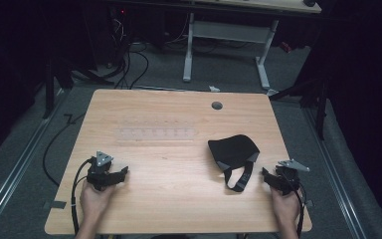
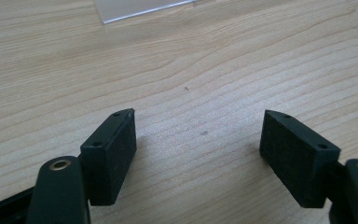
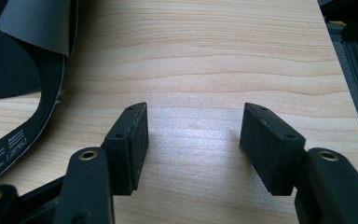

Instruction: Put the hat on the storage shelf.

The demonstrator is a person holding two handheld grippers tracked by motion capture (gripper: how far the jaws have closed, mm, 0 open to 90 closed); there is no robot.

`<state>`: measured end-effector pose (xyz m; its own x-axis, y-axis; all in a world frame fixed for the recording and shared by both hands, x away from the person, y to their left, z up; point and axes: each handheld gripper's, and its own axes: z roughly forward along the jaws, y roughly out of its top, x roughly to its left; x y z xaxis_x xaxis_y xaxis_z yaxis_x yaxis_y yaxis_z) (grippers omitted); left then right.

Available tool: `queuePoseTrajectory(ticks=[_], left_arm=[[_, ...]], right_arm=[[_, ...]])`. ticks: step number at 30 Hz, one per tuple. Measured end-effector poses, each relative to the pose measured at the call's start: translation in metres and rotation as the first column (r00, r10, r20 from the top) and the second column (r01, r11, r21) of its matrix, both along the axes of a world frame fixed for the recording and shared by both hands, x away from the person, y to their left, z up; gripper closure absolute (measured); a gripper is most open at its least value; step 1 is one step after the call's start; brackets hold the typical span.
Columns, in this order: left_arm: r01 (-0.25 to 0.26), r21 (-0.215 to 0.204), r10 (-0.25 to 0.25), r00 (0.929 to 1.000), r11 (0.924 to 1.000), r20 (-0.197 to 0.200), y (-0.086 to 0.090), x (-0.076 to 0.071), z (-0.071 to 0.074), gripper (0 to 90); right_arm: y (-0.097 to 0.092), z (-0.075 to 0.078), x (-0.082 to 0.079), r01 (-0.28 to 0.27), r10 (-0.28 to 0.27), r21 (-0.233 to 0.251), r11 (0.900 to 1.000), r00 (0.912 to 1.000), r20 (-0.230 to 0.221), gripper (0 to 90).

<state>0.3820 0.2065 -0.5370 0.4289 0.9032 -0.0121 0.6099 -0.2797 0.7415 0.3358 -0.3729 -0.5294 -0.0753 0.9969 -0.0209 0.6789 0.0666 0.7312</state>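
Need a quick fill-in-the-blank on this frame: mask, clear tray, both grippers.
1. The black mask lies nearer the ____ gripper.
2. The jaws of the left gripper stand ____, with nothing between them.
3. The clear tray lies on the ____ table.
4. The mask's strap is ____ in colour.

Missing words: right; open; wooden; black

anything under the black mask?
The black mask lies dome-up on the wooden table, its strap looped flat on bare wood toward the right gripper. Whatever sits beneath the dome is covered.
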Motion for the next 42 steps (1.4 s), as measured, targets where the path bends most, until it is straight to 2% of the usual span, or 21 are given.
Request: queuePoseTrajectory(ticks=[23, 36, 42], left_arm=[[-0.006, -0.002, 0.006, 1.0000, 1.0000, -0.001, -0.0011, -0.0018, 0.0000, 27.6], [-0.006, -0.001, 0.006, 1.0000, 1.0000, -0.001, -0.0011, -0.0018, 0.0001, 27.6], [-0.007, -0.001, 0.007, 1.0000, 1.0000, -0.001, -0.0011, -0.0018, 0.0001, 27.8]], right_arm=[[0.0002, 0.0000, -0.0008, 0.003, -0.003, 0.013, 0.9999, 1.0000, 0.001, 41.5], [0.0005, 0.0001, -0.0021, 0.002, -0.002, -0.001, 1.0000, 1.0000, 0.003, 43.8], [0.0002, 0.0011, -0.0055, 0.009, -0.009, 0.025, 0.9996, 1.0000, 0.001, 44.0]])
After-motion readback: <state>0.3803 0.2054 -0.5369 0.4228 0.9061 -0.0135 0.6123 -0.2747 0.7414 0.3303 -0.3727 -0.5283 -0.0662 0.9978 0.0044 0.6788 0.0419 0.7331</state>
